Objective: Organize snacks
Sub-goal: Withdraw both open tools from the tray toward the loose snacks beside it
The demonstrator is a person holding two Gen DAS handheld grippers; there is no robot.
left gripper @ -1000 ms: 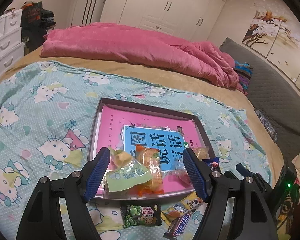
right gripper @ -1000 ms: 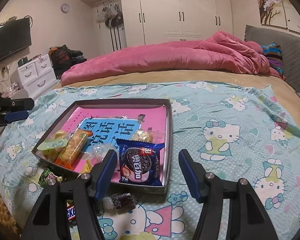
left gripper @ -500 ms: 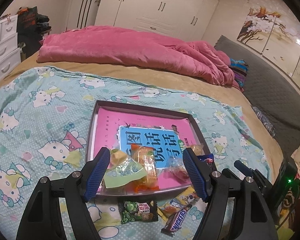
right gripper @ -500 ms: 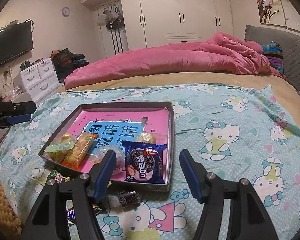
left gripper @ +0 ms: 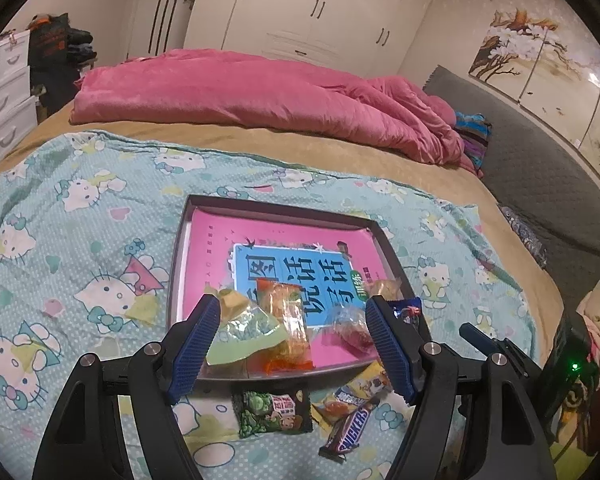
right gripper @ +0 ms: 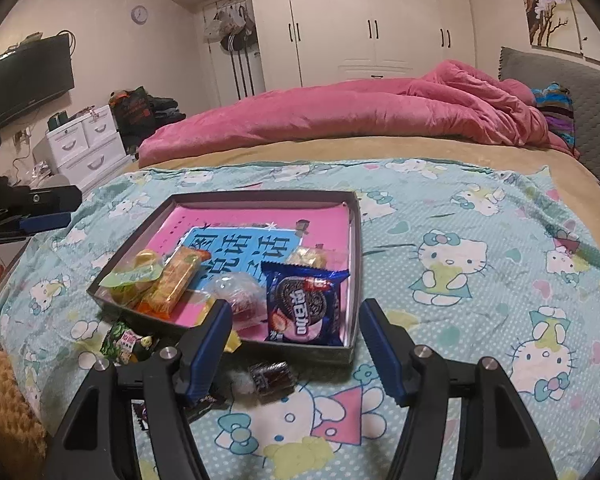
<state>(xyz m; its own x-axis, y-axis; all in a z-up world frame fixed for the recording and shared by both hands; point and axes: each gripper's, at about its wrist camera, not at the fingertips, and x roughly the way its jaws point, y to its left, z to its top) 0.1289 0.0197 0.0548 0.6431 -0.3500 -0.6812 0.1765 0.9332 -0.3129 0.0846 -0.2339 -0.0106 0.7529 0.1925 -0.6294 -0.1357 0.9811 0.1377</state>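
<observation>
Already several snacks lie in the tray (right gripper: 354, 240) on the bed: a green packet (right gripper: 130, 280), an orange bar (right gripper: 178, 280), a clear-wrapped sweet (right gripper: 236, 292) and an Oreo pack (right gripper: 306, 304). Others wait on the blanket (right gripper: 480, 280) in front of it: a green pea packet (left gripper: 274, 408), a Snickers (left gripper: 350, 426), a yellow packet (left gripper: 366, 386) and a dark candy (right gripper: 270, 378).

Both grippers hover empty, jaws released: the left gripper (left gripper: 294, 346) above the tray's near edge, the right gripper (right gripper: 296, 350) above the dark candy.

Likely risks: the blanket is soft and wrinkled, so jaws closing on a flat wrapper may pinch cloth along with it, or push the slippery packet aside. A low approach could bump the tray's near wall and shift or tip it on the soft bed, spilling what is sorted.
</observation>
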